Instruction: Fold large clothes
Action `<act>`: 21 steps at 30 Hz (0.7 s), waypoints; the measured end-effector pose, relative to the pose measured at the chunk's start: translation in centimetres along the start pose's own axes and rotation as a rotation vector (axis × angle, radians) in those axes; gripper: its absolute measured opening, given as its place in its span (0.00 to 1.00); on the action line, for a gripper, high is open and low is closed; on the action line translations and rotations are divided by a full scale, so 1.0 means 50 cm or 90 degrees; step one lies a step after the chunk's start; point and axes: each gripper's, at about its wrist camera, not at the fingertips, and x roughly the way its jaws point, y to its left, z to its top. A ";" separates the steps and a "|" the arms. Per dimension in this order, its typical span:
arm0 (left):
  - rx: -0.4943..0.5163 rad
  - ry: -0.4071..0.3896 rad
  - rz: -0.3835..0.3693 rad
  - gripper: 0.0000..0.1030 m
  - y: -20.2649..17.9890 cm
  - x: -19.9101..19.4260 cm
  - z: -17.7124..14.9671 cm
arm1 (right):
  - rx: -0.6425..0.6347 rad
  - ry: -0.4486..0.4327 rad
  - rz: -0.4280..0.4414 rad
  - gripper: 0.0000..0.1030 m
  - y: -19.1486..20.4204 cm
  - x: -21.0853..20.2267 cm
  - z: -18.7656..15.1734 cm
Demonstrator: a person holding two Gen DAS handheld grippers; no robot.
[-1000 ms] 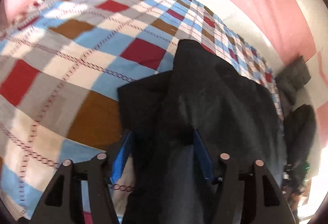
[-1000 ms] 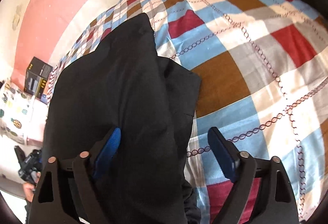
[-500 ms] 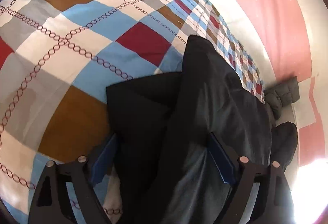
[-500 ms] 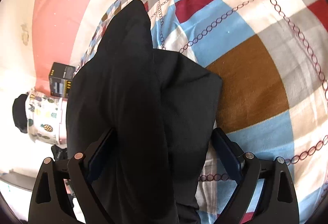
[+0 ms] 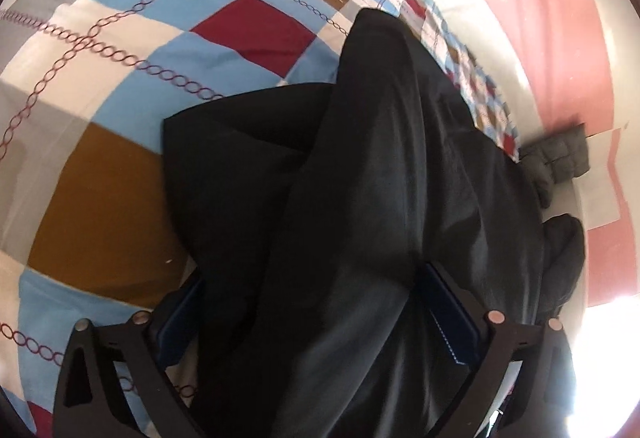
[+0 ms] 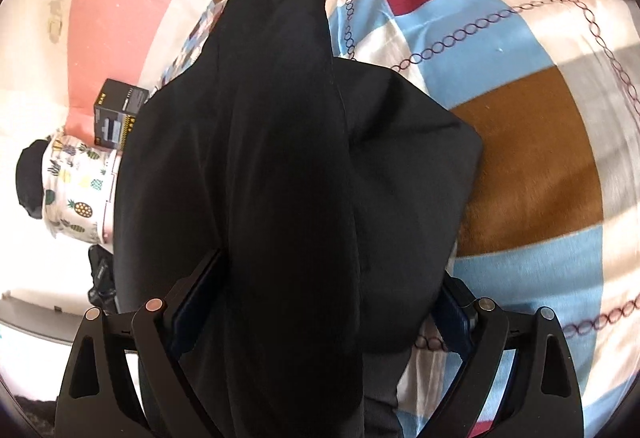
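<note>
Left gripper [image 5: 320, 322] sits low over the checked bedspread [image 5: 120, 37] with its blue-padded fingers [image 5: 452, 322] spread wide, black garment [image 5: 360, 197] bunched up between them. Pads are apart with cloth filling the gap, so jaws read as parted and not pinching; whether any cloth is caught lower down is hidden.

Right gripper [image 6: 320, 326] is the same story in its own view: fingers [image 6: 456, 314] splayed, black garment [image 6: 280, 177] heaped between and over them, no clamp visible.

Key relation: the garment runs straight ahead from both tools, long axis along each camera's forward line, tapering to a narrow rounded end far up the bed. A folded flap sticks out sideways onto the brown square, to the left in the left wrist view and to the right in the right wrist view, so that flap lies between the two grippers. Both tools are at the near end of the cloth, about equally close.

My guess: next move is a lengthwise fold, near end carried forward toward the far tip.

Dark box [image 6: 116, 113] and pineapple-print fabric [image 6: 76, 189] sit off the bed edge, apart from the work.
</note>
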 end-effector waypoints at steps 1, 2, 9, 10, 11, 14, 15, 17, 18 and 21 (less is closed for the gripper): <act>0.001 -0.004 0.005 0.99 -0.004 -0.003 -0.004 | 0.000 0.000 0.000 0.86 -0.004 -0.004 0.000; 0.006 -0.011 0.007 0.97 -0.009 -0.008 -0.009 | 0.003 -0.003 0.009 0.77 -0.003 -0.008 -0.004; 0.046 -0.033 -0.035 0.77 0.000 -0.046 -0.034 | 0.006 -0.019 0.044 0.64 -0.006 -0.024 -0.022; 0.042 -0.028 -0.039 0.77 0.002 -0.043 -0.028 | 0.009 -0.016 0.045 0.65 -0.010 -0.020 -0.019; 0.038 -0.023 -0.042 0.77 0.006 -0.039 -0.024 | 0.012 -0.013 0.046 0.67 -0.012 -0.017 -0.016; 0.002 -0.014 -0.060 0.84 0.025 -0.025 -0.016 | 0.021 -0.005 0.057 0.70 -0.019 -0.010 -0.010; -0.014 -0.013 -0.066 0.86 0.032 -0.023 -0.013 | 0.023 -0.004 0.061 0.70 -0.021 -0.010 -0.010; -0.034 -0.013 -0.067 0.89 0.033 -0.019 -0.010 | 0.028 -0.005 0.068 0.71 -0.027 -0.010 -0.012; -0.043 -0.014 -0.064 0.90 0.033 -0.017 -0.007 | 0.028 -0.005 0.069 0.71 -0.026 -0.010 -0.012; -0.053 -0.016 -0.051 0.91 0.023 -0.010 -0.004 | 0.030 -0.006 0.070 0.71 -0.027 -0.010 -0.013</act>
